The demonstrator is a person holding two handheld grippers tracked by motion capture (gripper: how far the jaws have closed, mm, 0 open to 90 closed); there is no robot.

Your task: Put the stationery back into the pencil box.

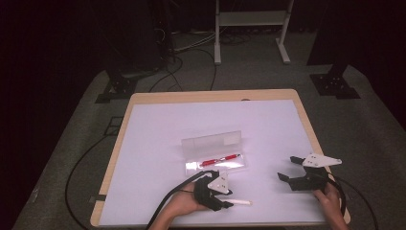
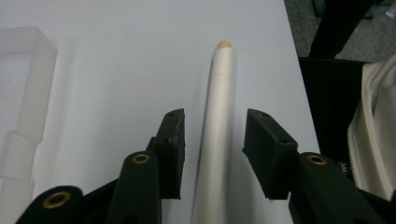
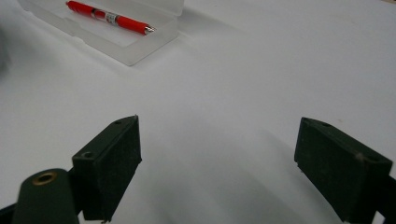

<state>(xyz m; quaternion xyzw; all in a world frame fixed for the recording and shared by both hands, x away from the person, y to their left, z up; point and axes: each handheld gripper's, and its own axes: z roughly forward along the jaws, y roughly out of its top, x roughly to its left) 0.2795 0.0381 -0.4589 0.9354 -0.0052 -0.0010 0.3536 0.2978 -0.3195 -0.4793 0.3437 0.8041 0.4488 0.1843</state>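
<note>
Label (image 3: 110,17) on red pen (image 3: 108,17): writing unreadable.

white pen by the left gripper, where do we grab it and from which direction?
Grip the white pen mid-barrel, from above, one jaw on each long side. It lies flat on the table, a slim, even cylinder, so pinching across its width should hold best. The left gripper is already open astride the barrel, gaps showing both sides; closing there looks sufficient.
</note>
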